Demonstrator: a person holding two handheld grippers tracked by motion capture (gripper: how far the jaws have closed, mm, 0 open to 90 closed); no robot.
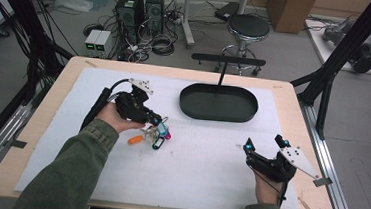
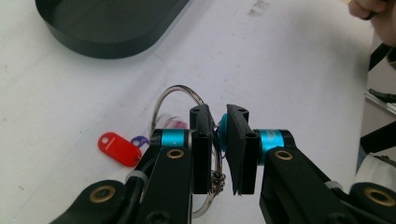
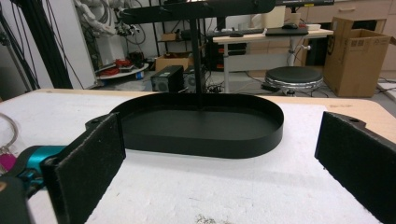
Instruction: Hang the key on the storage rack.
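Left hand-held gripper (image 2: 218, 154) clamped on the key ring (image 2: 180, 95), near the tray (image 1: 218, 103); I'd lift slowly, tags (image 1: 152, 136) dangling freely.

Left gripper (image 1: 158, 120) clamps shut, tilted down at mid-counter; right gripper (image 1: 263, 143) rests wide open near the counter's right edge.

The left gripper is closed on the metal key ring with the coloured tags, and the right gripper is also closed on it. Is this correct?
Not fully. The left gripper is closed on the key ring, but the right gripper holds nothing: the right gripper view shows its jaws wide apart, facing the black tray, apart from the ring.
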